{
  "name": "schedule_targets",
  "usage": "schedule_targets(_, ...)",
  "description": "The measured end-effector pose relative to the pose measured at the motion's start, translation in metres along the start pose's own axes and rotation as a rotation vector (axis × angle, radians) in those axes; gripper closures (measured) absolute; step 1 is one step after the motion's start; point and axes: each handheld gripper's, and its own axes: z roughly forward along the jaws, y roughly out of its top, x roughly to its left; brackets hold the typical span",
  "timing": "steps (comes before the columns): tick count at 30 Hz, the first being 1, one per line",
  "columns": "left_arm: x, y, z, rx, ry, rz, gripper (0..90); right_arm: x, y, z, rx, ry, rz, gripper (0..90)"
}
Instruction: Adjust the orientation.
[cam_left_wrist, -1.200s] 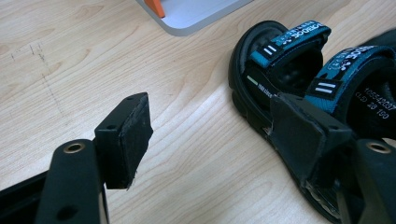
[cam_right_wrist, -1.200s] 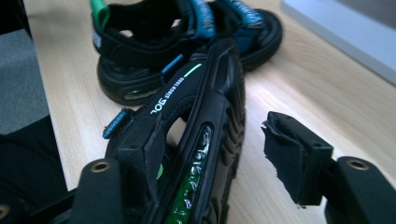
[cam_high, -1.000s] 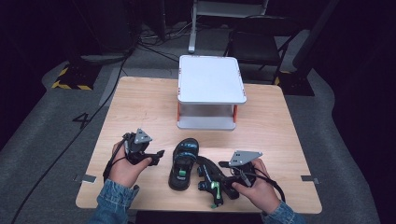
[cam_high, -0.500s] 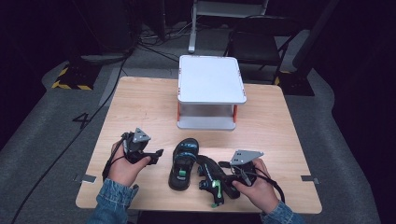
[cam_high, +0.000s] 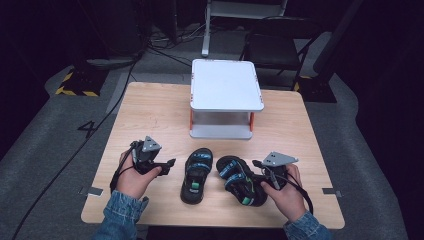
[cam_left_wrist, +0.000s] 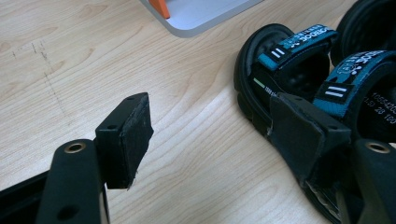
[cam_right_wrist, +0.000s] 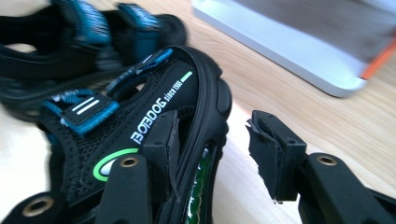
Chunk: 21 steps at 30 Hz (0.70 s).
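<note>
Since the earlier frame, the right-hand black sandal with blue straps and green marks (cam_high: 240, 180) has swung its toe away from the white two-tier stand with orange posts (cam_high: 224, 95), lying slanted on the pale wooden table (cam_high: 150, 112). The right gripper (cam_high: 264, 174) straddles its heel rim; its jaws have just been closing, one pad inside the rim, the other apart from it. Beside it, nearer the stand's front, lies the matching sandal (cam_high: 197, 175). The left gripper (cam_high: 169, 163) rests farther out, jaws parted and empty, one pad by that sandal's side.
</note>
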Motion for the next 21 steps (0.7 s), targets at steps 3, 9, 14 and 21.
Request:
schedule_targets(3,0.001,0.000,-0.001,0.001,0.004,-0.007,29.7,-0.008,-0.006,0.002,0.045,-0.071,-0.017,55.0)
schedule_targets(9,0.002,-0.001,0.002,0.009,-0.003,-0.005,29.6,-0.021,-0.014,0.005,0.104,-0.124,-0.006,51.7)
schedule_targets(14,0.002,-0.001,0.002,0.005,-0.001,-0.007,29.6,-0.034,-0.011,-0.008,0.058,-0.091,0.058,47.6)
schedule_targets(21,0.001,-0.003,0.002,0.012,0.005,-0.002,29.6,-0.032,0.004,-0.031,-0.059,-0.001,0.055,41.4)
